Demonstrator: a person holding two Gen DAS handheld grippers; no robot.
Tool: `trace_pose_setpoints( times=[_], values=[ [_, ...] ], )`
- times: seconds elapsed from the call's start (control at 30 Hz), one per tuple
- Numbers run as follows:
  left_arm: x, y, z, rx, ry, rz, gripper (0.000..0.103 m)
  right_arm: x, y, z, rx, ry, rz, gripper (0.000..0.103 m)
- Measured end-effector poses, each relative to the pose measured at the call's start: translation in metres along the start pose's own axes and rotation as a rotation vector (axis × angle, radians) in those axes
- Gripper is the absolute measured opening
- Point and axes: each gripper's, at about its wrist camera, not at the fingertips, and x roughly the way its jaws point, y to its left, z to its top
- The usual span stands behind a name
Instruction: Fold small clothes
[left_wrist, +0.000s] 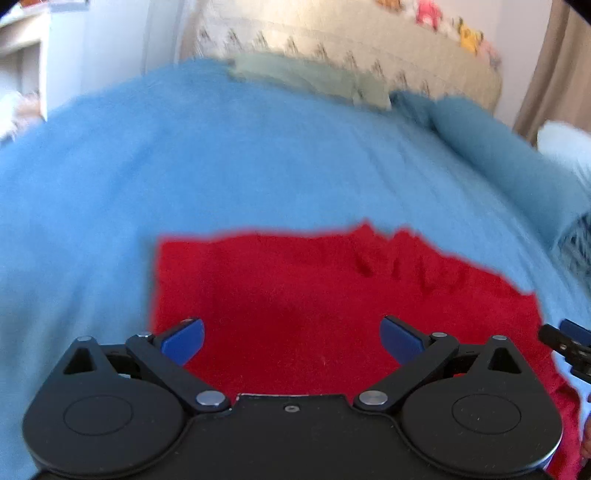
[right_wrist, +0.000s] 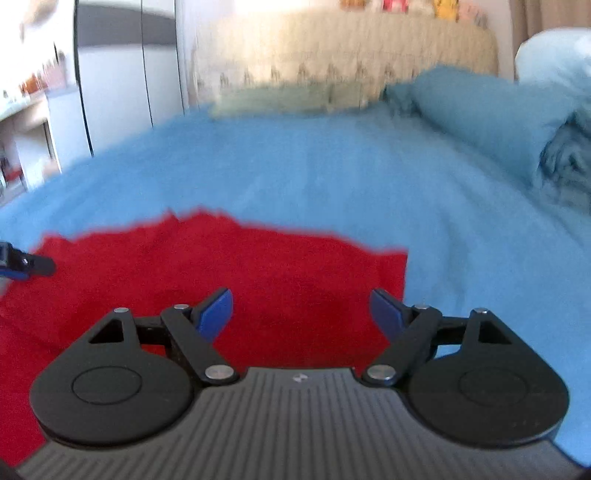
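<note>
The red garment (left_wrist: 295, 295) is lying mostly flat on the blue bed (left_wrist: 184, 166) at six o'clock, wrinkled toward two o'clock; left gripper (left_wrist: 291, 341) and right gripper (right_wrist: 301, 314) are hovering released, grasping nothing; folding appears barely begun.

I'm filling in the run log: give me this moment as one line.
left gripper: open, over red garment | right gripper: open, over same garment | garment: spread on blue bedspread, ungripped
</note>
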Motion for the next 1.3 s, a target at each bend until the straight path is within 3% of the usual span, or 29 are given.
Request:
trace_pose_setpoints(
  times=[0.13,0.27,0.43,0.53,0.63,0.8,1.03,1.3],
  values=[
    [-0.090,-0.002,0.013,0.043,-0.133,0.000,0.103,-0.068,0.001,0.029,-0.025,-0.121,0.019,0.098],
    [-0.176,0.004,0.005,0.038,-0.174,0.025,0.103,-0.154,0.001,0.048,-0.049,-0.218,-0.004,0.103],
    [-0.241,0.026,-0.040,0.001,-0.111,0.034,0.103,-0.246,-0.005,0.036,-0.042,-0.203,0.001,0.103],
    [-0.258,0.037,-0.082,-0.003,-0.045,0.068,0.103,-0.285,-0.012,0.009,-0.006,-0.147,-0.008,0.103],
    [-0.272,0.051,-0.126,-0.067,0.020,0.054,0.103,-0.318,-0.015,-0.029,-0.003,-0.078,-0.048,0.103],
    [-0.278,0.064,-0.189,-0.144,0.087,0.020,0.099,-0.340,-0.015,-0.096,0.035,0.047,-0.065,0.103],
    [-0.259,0.065,-0.231,-0.121,0.141,0.018,0.069,-0.332,-0.007,-0.169,0.128,0.134,-0.065,0.103],
    [-0.255,0.056,-0.251,-0.073,0.129,0.015,0.051,-0.314,-0.007,-0.186,0.120,0.202,-0.067,0.088]
  ],
)
